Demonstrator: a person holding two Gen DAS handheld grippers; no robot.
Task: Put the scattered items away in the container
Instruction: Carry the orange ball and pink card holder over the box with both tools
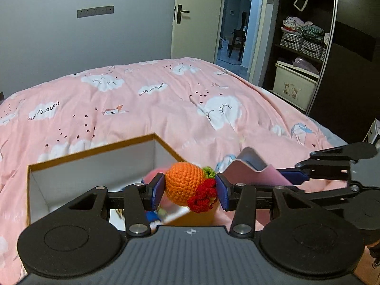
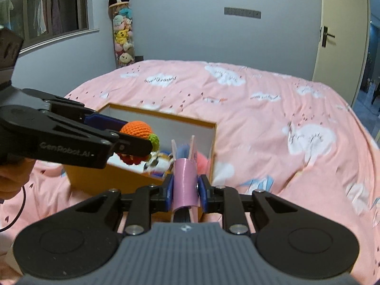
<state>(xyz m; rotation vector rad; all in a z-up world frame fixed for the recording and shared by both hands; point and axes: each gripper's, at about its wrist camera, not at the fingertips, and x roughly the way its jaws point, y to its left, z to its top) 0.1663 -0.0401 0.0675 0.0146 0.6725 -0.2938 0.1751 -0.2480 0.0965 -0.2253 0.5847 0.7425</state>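
My left gripper (image 1: 190, 187) is shut on an orange crocheted fruit (image 1: 182, 181) with a green tip and red trim, held above the near edge of an open cardboard box (image 1: 95, 150). In the right wrist view the same fruit (image 2: 135, 128) hangs over the box (image 2: 163, 116), clamped by the left gripper (image 2: 135, 140). My right gripper (image 2: 185, 185) is shut on a pink card holder (image 2: 185, 180) with blue cards inside, near the box's front right corner. That holder (image 1: 251, 169) shows at the right in the left wrist view, in the right gripper (image 1: 292, 175). Small items lie inside the box, blurred.
The box rests on a bed with a pink cloud-print quilt (image 1: 154, 99). A hand (image 2: 11, 178) holds the left gripper's handle. An open door (image 1: 197, 16) and wardrobe shelves (image 1: 301, 45) stand beyond the bed; a tube of plush toys (image 2: 122, 30) stands against the far wall.
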